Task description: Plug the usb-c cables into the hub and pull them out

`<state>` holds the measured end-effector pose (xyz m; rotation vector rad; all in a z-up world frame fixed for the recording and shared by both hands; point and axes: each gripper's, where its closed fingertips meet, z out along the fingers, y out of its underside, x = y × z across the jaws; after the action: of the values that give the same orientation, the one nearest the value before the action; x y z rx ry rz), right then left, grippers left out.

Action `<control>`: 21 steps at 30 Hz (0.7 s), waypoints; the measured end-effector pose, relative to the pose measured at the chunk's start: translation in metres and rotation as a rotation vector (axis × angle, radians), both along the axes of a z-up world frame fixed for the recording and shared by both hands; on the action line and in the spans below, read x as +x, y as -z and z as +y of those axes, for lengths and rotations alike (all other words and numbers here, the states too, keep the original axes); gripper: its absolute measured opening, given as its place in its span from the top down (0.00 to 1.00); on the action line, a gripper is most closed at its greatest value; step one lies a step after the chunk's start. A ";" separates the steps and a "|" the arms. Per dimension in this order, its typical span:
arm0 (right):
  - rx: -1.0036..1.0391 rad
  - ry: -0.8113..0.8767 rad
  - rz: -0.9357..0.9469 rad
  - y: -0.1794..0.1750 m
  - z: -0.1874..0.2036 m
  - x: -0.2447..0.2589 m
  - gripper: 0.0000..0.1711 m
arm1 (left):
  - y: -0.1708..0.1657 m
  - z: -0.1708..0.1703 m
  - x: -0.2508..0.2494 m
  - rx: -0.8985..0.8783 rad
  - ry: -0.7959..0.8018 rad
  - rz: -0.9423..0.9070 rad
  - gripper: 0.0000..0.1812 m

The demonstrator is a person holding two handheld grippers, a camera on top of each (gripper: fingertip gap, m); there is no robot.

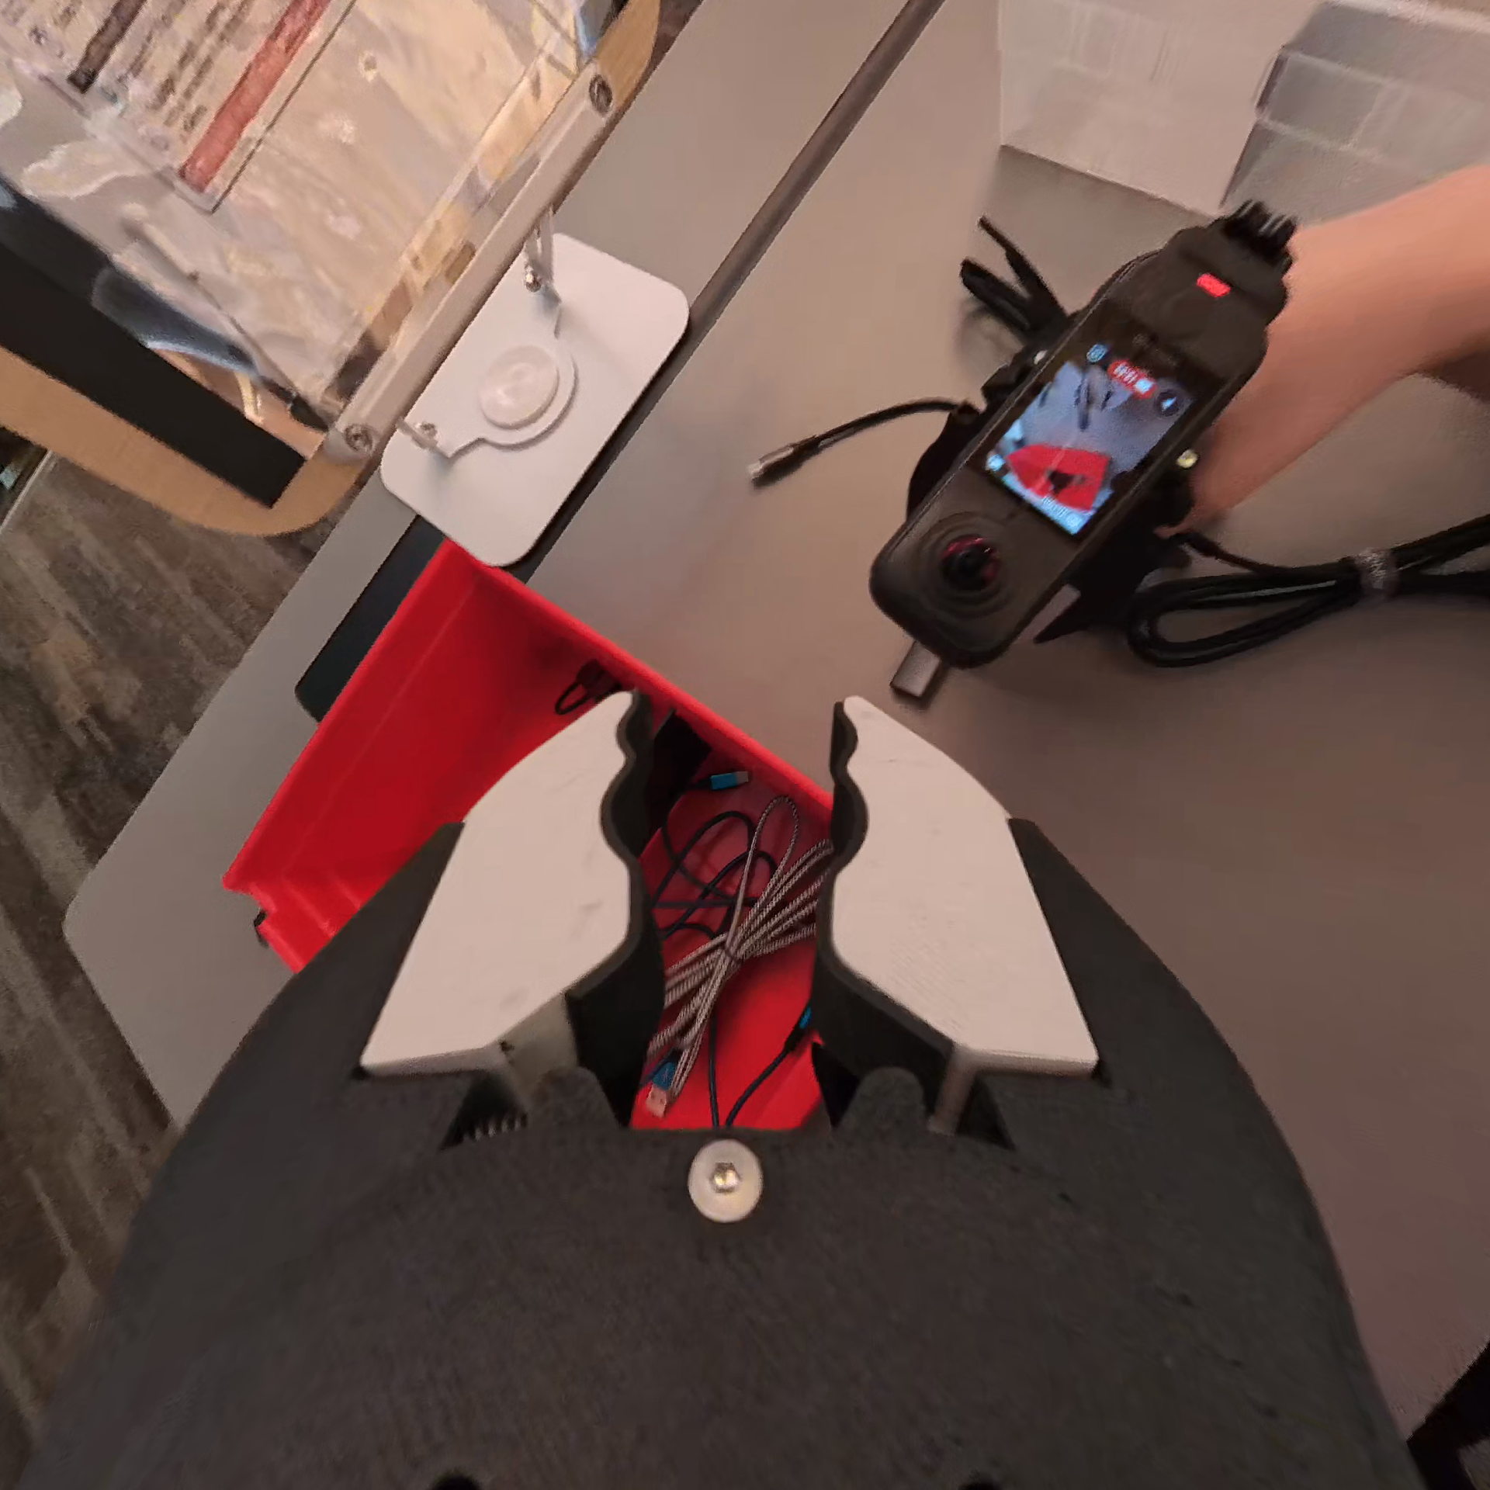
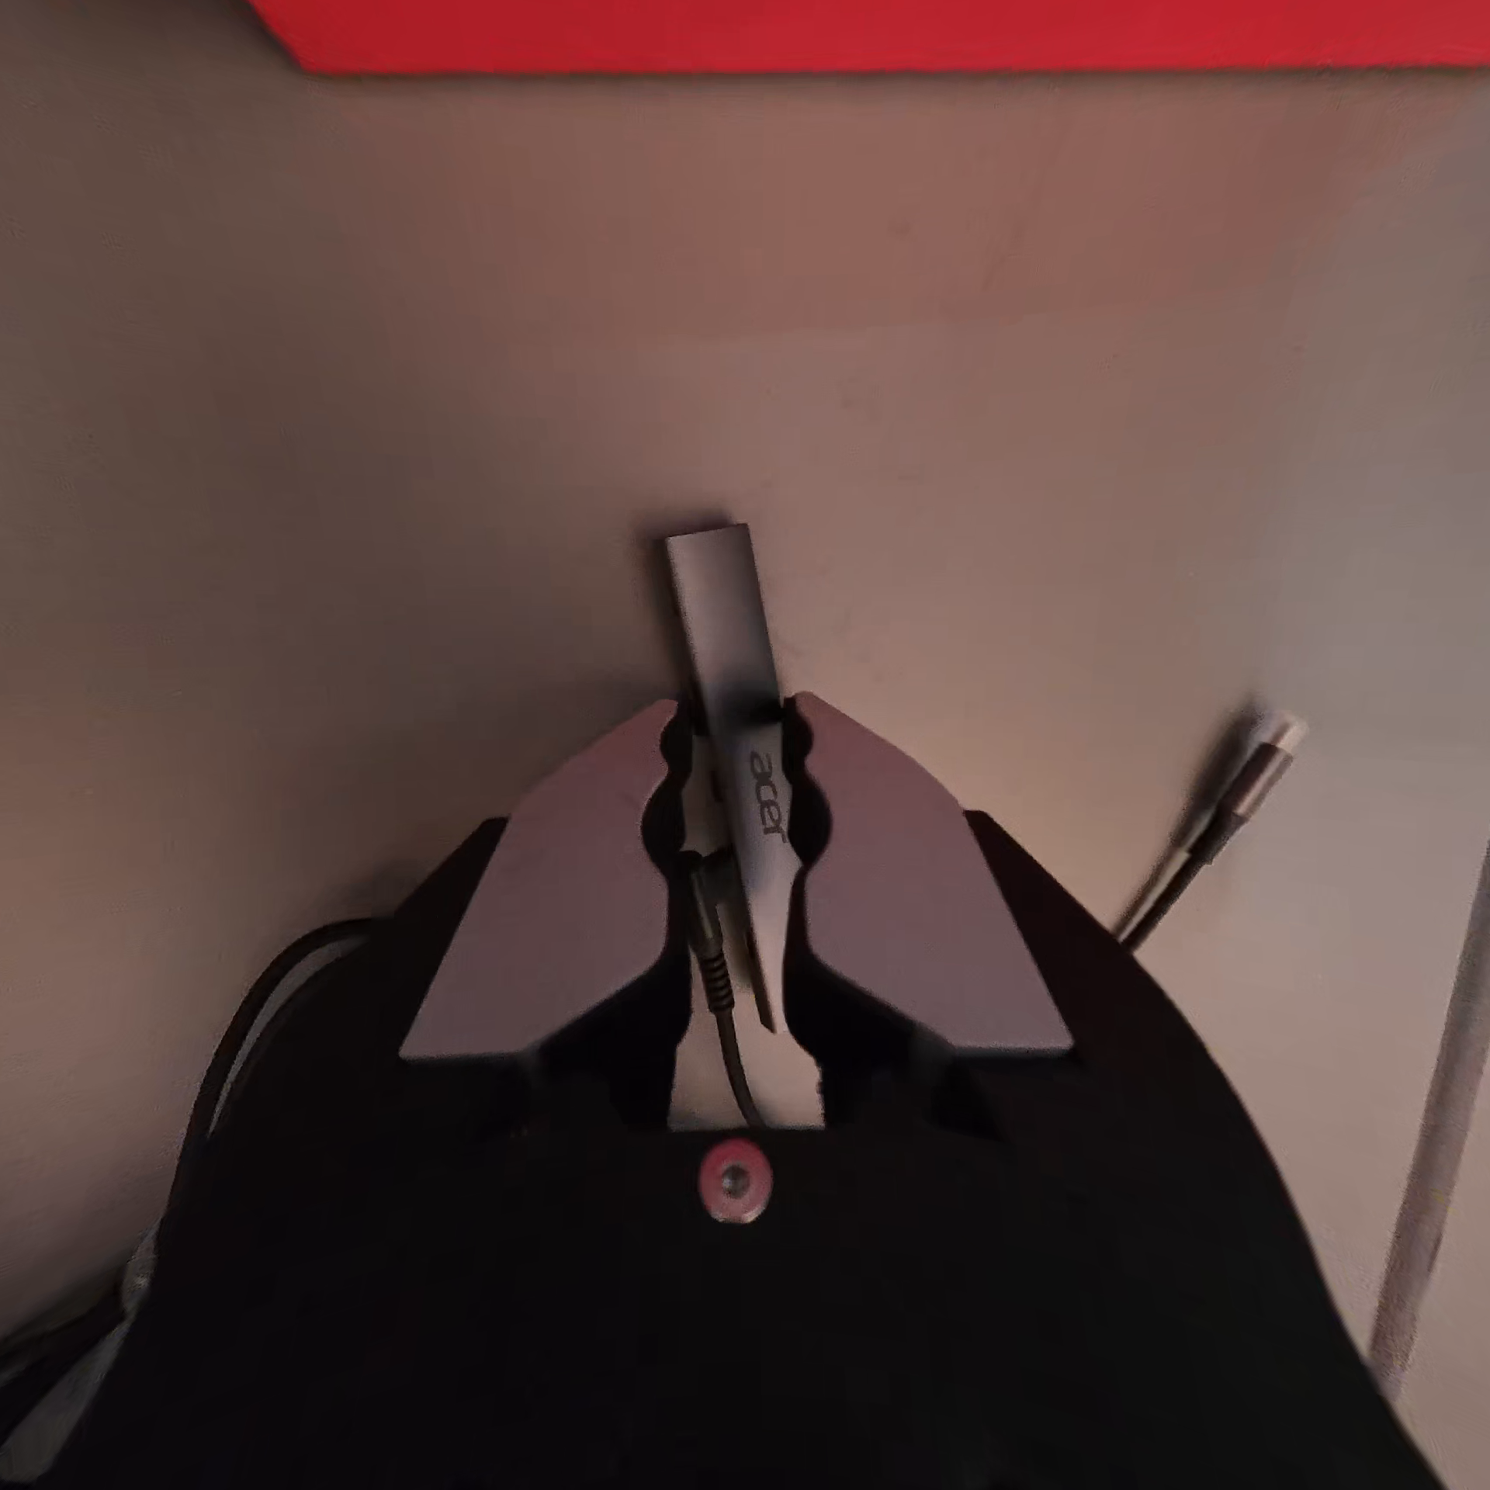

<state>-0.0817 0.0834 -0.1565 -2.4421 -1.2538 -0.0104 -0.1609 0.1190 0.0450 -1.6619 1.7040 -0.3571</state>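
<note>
Right claw [image 2: 730,709] clamped on hub [image 2: 730,645], tip protruding

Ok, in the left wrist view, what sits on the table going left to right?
Red bin holding loose cables → pale stand base → loose cable plug → right gripper with its camera, clamped on the hub → bundled black cable.

A: Bench [image 2: 1048,403], upper frame, right wrist view?
B: Bare up to the red bin [image 2: 806,32] wall along the top.
A: Obstacles?
B: Loose cable plug [image 2: 1258,766] at right; bin holds tangled cables [image 1: 742,911], left view.
</note>
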 end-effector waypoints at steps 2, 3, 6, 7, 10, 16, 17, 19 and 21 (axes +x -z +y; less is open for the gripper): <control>0.037 0.011 0.010 -0.004 0.004 0.003 0.89 | -0.005 0.001 0.011 -0.007 0.016 -0.057 0.77; 0.094 0.016 0.029 -0.010 0.007 0.004 0.90 | -0.010 0.002 0.018 -0.016 0.018 -0.107 0.77; 0.248 0.086 0.144 -0.036 0.009 0.010 0.92 | -0.029 0.004 0.043 -0.135 0.004 -0.323 0.77; 0.309 0.113 0.171 -0.048 0.008 0.015 0.92 | -0.033 0.003 0.051 -0.189 0.003 -0.392 0.78; 0.520 0.232 0.243 -0.089 0.007 0.040 0.93 | -0.038 0.002 0.070 -0.338 -0.004 -0.560 0.77; 0.677 0.416 0.512 -0.139 0.001 0.078 0.94 | -0.012 -0.025 0.109 -0.562 0.033 -0.675 0.71; 0.682 0.435 0.555 -0.143 0.001 0.082 0.94 | -0.003 -0.031 0.115 -0.585 0.037 -0.651 0.70; 0.682 0.465 0.643 -0.150 -0.001 0.085 0.94 | 0.019 -0.038 0.126 -0.593 0.033 -0.595 0.70; 0.664 0.491 0.720 -0.154 -0.001 0.086 0.94 | 0.044 -0.039 0.134 -0.575 0.003 -0.533 0.70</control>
<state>0.0045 0.0822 -0.0029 -1.8307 -0.2556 0.2505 -0.0265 0.0799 0.0011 -1.7299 1.2583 -1.2628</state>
